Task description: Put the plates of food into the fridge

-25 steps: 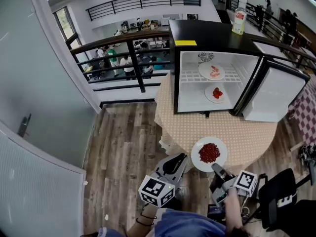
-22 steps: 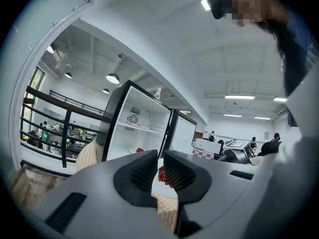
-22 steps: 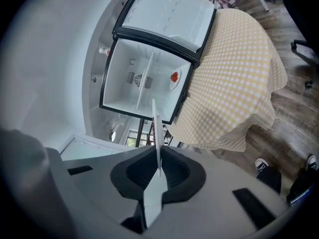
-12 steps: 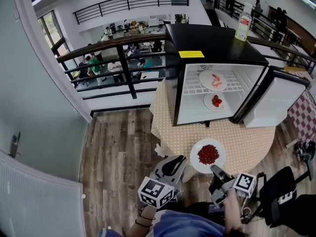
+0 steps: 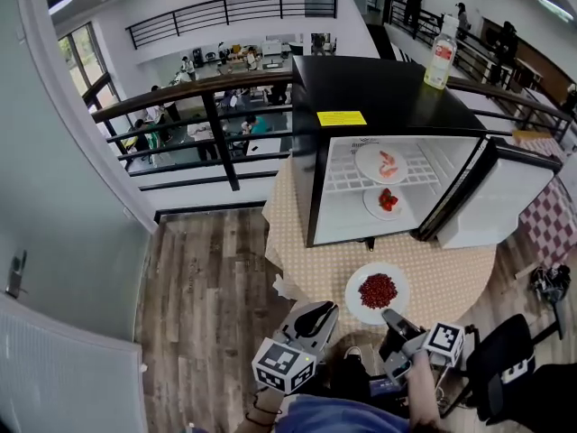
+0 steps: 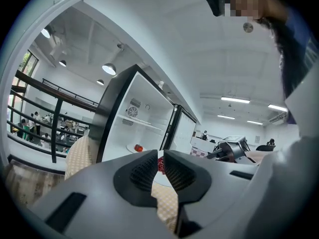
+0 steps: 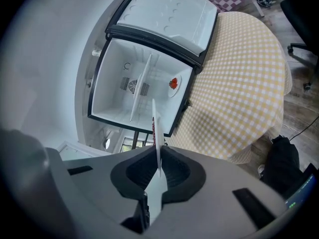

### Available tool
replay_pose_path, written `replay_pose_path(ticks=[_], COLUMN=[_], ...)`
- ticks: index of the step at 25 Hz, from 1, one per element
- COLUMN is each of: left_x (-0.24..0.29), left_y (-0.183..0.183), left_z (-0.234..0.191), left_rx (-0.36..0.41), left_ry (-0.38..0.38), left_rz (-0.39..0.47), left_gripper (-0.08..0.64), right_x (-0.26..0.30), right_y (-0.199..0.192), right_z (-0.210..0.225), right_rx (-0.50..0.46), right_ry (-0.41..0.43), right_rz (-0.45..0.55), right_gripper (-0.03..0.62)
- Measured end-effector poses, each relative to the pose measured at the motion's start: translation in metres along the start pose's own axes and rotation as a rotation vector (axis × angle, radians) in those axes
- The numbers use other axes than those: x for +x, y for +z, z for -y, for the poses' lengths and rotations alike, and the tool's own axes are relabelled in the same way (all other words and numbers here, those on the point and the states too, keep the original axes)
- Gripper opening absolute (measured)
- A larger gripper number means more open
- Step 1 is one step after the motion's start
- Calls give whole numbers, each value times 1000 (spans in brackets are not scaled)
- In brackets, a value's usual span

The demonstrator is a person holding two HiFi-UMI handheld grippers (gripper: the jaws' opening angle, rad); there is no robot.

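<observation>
A white plate of red food (image 5: 377, 291) hangs over the near edge of the round table (image 5: 315, 242), with my right gripper (image 5: 389, 317) shut on its near rim. In the right gripper view the plate (image 7: 155, 128) shows edge-on between the pads of that gripper (image 7: 158, 166). The black fridge (image 5: 379, 88) stands on the table with its door (image 5: 496, 197) swung open to the right. An upper plate (image 5: 380, 163) and a lower plate (image 5: 386, 201) sit inside. My left gripper (image 5: 320, 312) hovers left of the held plate, shut and empty (image 6: 160, 163).
A clear bottle (image 5: 438, 39) stands on the fridge top. A dark railing (image 5: 207, 97) runs behind the table on the left. An office chair (image 5: 505, 359) is close at my right. Wood floor (image 5: 207, 278) lies to the left.
The fridge and table sit lower and a little further left in the head view. The plate stays in my right gripper. Both grippers have barely moved.
</observation>
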State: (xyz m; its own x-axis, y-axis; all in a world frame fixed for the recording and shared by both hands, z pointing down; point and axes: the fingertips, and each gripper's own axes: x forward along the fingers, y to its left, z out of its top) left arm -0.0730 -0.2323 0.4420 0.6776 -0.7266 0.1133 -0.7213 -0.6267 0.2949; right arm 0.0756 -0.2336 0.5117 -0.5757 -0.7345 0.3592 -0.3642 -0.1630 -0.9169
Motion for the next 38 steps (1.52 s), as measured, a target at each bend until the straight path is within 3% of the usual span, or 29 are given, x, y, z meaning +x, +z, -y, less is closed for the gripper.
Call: replay_pose_path(ticks=[13,27,32,38], left_x=[55,92,89,77], left_y=[12,16,20,24], left_z=[-21,-28,-27,-23], left_rx=[-7,51,58,66], left_ry=[103,151,168,185], left_rz=[6,-39,-41,-40], left_gripper=[32,32,32,32], right_x=[88,216,247,270], right_y=[77,122,124,139], right_z=[-3,17,27,32], right_rx=[-82,-14,10,-12], right_ry=[-13,-56,-86,-121], right_rz=[-133,-266,-275,-212], right_gripper=[26,26,26,26])
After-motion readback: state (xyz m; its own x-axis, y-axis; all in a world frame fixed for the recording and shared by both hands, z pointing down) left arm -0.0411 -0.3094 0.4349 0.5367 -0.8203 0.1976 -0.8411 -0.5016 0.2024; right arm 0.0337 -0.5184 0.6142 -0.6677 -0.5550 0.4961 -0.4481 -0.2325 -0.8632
